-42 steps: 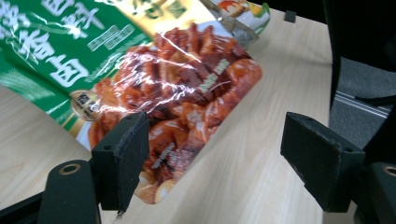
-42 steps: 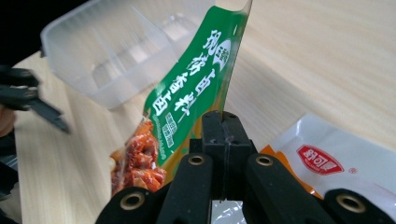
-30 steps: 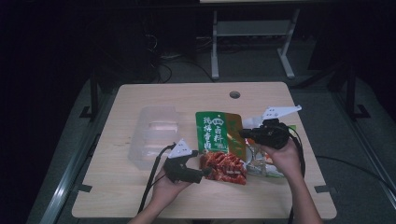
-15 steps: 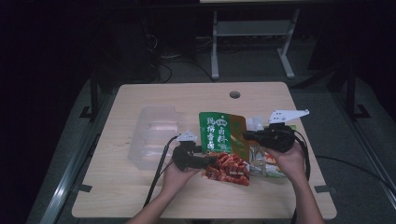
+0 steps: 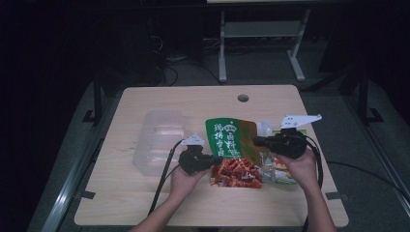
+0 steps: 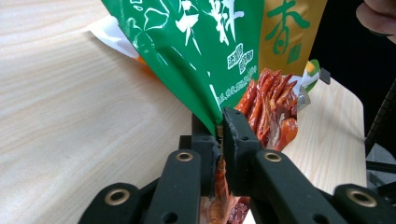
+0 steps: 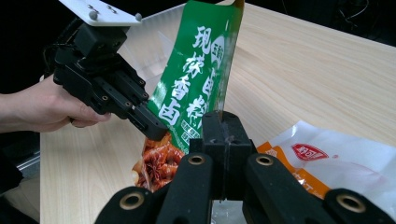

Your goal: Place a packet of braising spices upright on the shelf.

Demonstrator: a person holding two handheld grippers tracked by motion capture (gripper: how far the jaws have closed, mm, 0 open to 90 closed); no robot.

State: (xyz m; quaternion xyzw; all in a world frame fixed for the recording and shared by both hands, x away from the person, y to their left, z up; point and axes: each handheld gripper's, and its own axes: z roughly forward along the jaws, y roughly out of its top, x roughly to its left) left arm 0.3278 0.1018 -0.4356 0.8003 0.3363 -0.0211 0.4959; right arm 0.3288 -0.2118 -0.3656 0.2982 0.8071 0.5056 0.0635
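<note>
Both claws clamp the green pouch over the worktop.

The left claw [image 6: 219, 128] has just been closing and now pinches the lower left edge of the pouch [image 6: 196, 51], the foil caught between its pads, red chilli print right beside them. From the right claw view, the right claw [image 7: 223, 135] is shut on the pouch's opposite edge, so the pouch stands up between the two, tilted, top pointing away. In the high view it sits at mid-worktop [image 5: 159, 203], with a clear tray [image 5: 157, 140] to its left and a white-orange bag [image 7: 327, 163] just beside the right claw.
</note>
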